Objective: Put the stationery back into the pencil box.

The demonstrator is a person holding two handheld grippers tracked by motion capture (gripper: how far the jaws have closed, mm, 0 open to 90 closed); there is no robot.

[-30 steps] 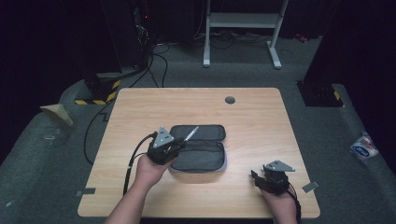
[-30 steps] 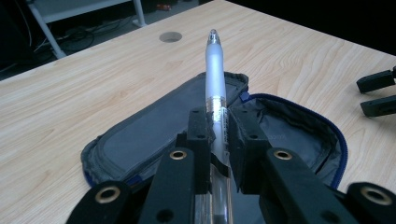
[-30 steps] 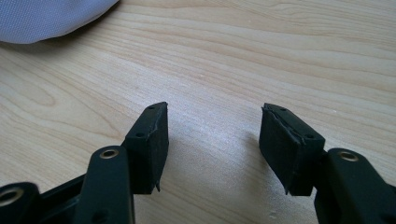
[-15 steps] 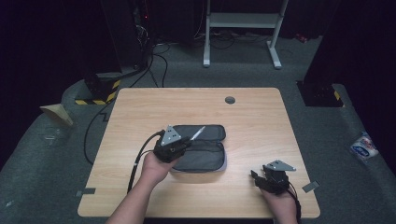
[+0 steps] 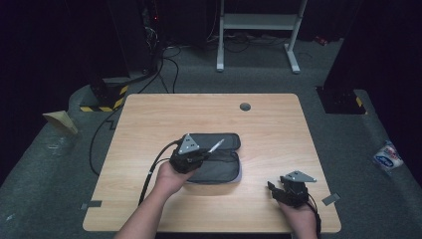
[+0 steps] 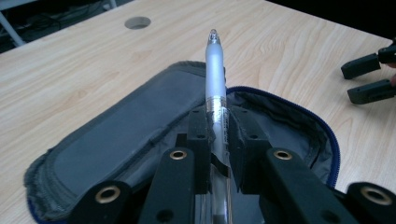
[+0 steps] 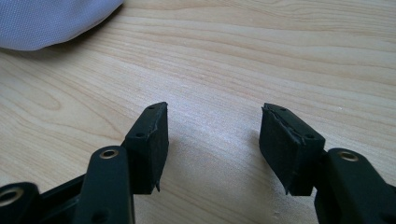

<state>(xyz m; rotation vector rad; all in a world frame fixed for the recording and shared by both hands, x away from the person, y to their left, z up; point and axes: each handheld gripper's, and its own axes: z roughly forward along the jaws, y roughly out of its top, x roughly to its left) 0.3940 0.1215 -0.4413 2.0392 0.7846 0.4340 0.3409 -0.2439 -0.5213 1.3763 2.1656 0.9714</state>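
Near right: the right gripper [image 5: 278, 189] sits low over the light wooden tabletop [image 5: 278, 134], close to the near edge. Its jaws stand partly open with nothing between them; bare wood shows in the gap in the right gripper view. It is well apart from the case, with free surface between.

Near centre: the left gripper [image 5: 201, 157] is clamped on a translucent white plastic pen [image 6: 215, 88], which runs straight out between the pads, tip pointing away and clear of the fabric. The pen is held above the open grey fabric pencil case with blue zipper edging [image 5: 224, 167].

The case lies flat at mid-table, flap folded back toward the far side, and the zipper edge bounds the open compartment beneath the pen.

Far: a round grommet hole [image 5: 245, 106] lies near the far edge. The tabletop around the case is otherwise unobstructed on the left, right and far sides.
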